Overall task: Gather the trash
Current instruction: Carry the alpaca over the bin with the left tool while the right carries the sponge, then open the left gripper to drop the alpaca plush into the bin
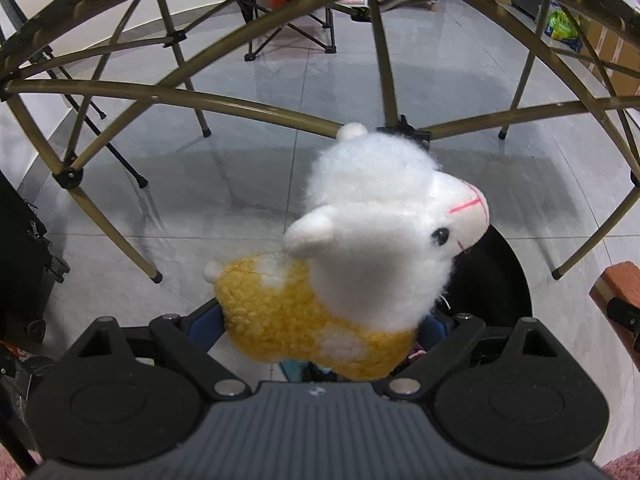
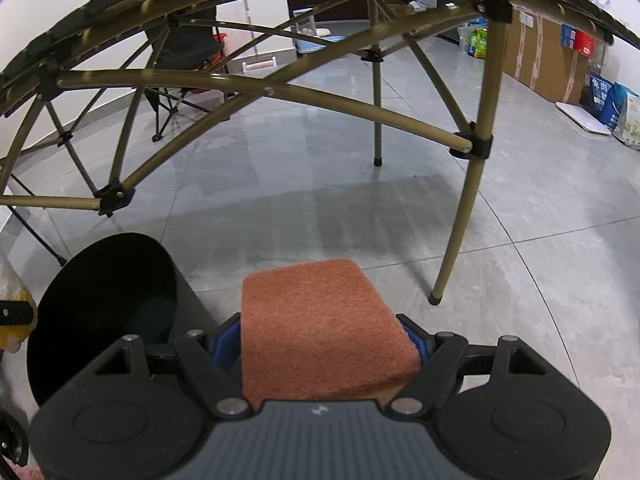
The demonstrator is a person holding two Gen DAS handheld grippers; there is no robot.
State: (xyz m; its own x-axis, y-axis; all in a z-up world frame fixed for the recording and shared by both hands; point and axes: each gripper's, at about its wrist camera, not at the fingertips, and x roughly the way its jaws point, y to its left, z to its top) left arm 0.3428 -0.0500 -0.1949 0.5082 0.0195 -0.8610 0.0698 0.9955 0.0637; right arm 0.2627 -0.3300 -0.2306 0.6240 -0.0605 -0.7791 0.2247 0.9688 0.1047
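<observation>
My left gripper (image 1: 320, 332) is shut on a plush alpaca (image 1: 360, 248) with a white head and a yellow body, held above the grey floor. Behind and below the toy shows part of a black round bin (image 1: 500, 280). My right gripper (image 2: 324, 344) is shut on a reddish-brown scouring sponge (image 2: 320, 328), its blue pads pressing both sides. The same black bin (image 2: 104, 312) stands open-mouthed at the lower left of the right wrist view, beside the sponge. The sponge's edge (image 1: 616, 284) peeks in at the right of the left wrist view.
A folding table's olive metal frame (image 2: 280, 92) arches overhead, with legs (image 2: 460, 224) planted on the tiled floor. A black camping chair (image 1: 288, 12) stands further back. Cardboard boxes (image 2: 540, 52) and bags line the far right wall. Black gear (image 1: 24, 264) sits at the left.
</observation>
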